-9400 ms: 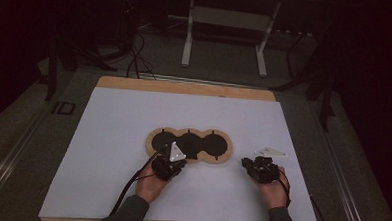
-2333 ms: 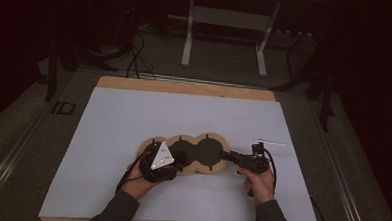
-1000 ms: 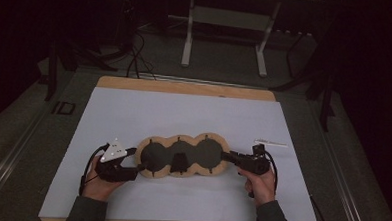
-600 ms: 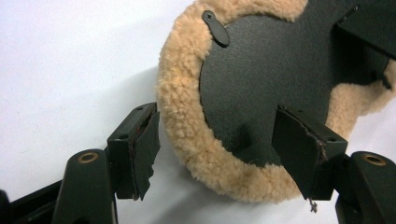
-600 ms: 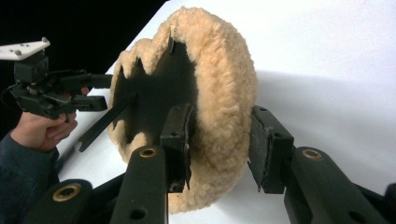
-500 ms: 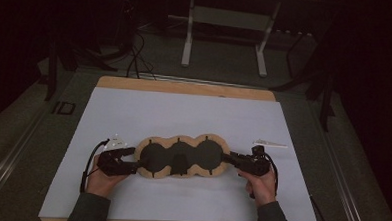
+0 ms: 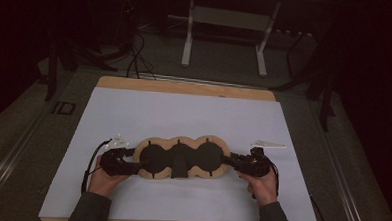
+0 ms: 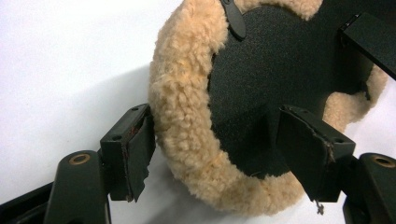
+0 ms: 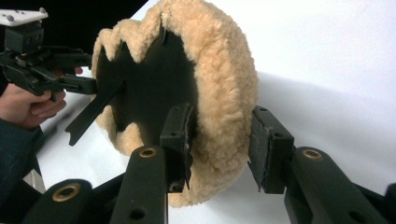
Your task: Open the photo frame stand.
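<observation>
Fleecy three-lobed pad (image 7: 182, 157) on table | left gripper (image 8: 212, 154) jaws straddle one end, unclenched; right gripper (image 9: 219, 149) likewise.

one fleece-edged pad (image 7: 182, 157), two tongs, one white sheet (image 7: 184, 115).

I'm working in what looks like a dim lab or test room: a wooden table (image 7: 185, 87) covered with a white sheet (image 7: 194, 115), loose cables (image 7: 136, 58) on the dark floor behind it, and a metal stand (image 7: 227, 37) beyond.
</observation>
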Action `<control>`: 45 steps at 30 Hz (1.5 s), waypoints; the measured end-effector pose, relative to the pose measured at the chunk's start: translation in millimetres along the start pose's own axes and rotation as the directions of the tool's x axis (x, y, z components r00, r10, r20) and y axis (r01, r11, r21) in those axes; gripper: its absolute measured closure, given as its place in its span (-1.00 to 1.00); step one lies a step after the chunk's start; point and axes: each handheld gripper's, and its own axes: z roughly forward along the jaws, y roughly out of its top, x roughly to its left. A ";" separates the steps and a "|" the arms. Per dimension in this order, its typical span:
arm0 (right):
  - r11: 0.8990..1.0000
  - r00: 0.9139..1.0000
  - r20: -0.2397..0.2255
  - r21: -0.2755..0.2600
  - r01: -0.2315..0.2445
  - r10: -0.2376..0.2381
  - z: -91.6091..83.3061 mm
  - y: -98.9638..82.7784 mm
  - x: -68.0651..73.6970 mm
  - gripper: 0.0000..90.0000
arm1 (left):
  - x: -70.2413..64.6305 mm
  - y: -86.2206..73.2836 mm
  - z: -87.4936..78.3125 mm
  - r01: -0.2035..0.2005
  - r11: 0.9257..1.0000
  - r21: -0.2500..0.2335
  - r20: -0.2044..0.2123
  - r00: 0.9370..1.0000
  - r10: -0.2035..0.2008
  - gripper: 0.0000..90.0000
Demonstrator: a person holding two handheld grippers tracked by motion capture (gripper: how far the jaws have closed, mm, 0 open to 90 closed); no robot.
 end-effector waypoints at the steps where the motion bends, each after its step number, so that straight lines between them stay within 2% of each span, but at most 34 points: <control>1: 1.000 1.000 0.002 0.001 0.007 -0.007 -0.1 0.0 0.3 0.37 | -0.5 -0.1 0.4 0.001 1.000 0.002 0.001 1.000 -0.001 -0.35; 6: 0.999 0.999 0.011 0.015 0.042 -0.042 -0.4 -0.2 1.4 0.37 | 0.0 -0.5 1.0 0.004 1.000 0.012 0.010 1.000 -0.004 -0.33; 9: 0.998 0.998 0.017 0.025 0.064 -0.064 -0.7 -0.5 2.0 0.37 | 1.7 -2.3 1.6 0.029 0.999 0.013 0.042 0.999 -0.030 -0.27; 15: 0.996 0.996 0.017 0.034 0.086 -0.087 -1.4 -1.2 2.2 0.37 | 1.7 -2.5 0.7 0.020 1.000 0.023 0.063 0.998 -0.022 -0.19; 18: 0.994 0.995 0.016 0.047 0.095 -0.095 -1.6 -1.6 1.8 0.37 | 3.8 -2.7 -0.8 0.043 0.999 0.018 0.079 0.996 -0.044 -0.11; 23: 0.992 0.993 0.025 0.058 0.110 -0.112 -1.3 -1.9 2.3 0.37 | 5.5 -3.0 -5.0 0.040 0.999 0.011 0.094 0.995 -0.041 0.01; 33: 0.989 0.991 0.045 0.083 0.126 -0.130 1.0 -3.6 1.4 0.36 | 0.7 -1.4 -10.1 0.016 1.000 -0.004 0.071 0.997 -0.016 0.13; 45: 0.990 0.993 0.049 0.087 0.107 -0.111 3.2 -4.1 -3.2 0.34 | -3.8 1.7 -13.0 -0.017 0.999 -0.048 0.024 1.000 0.018 0.21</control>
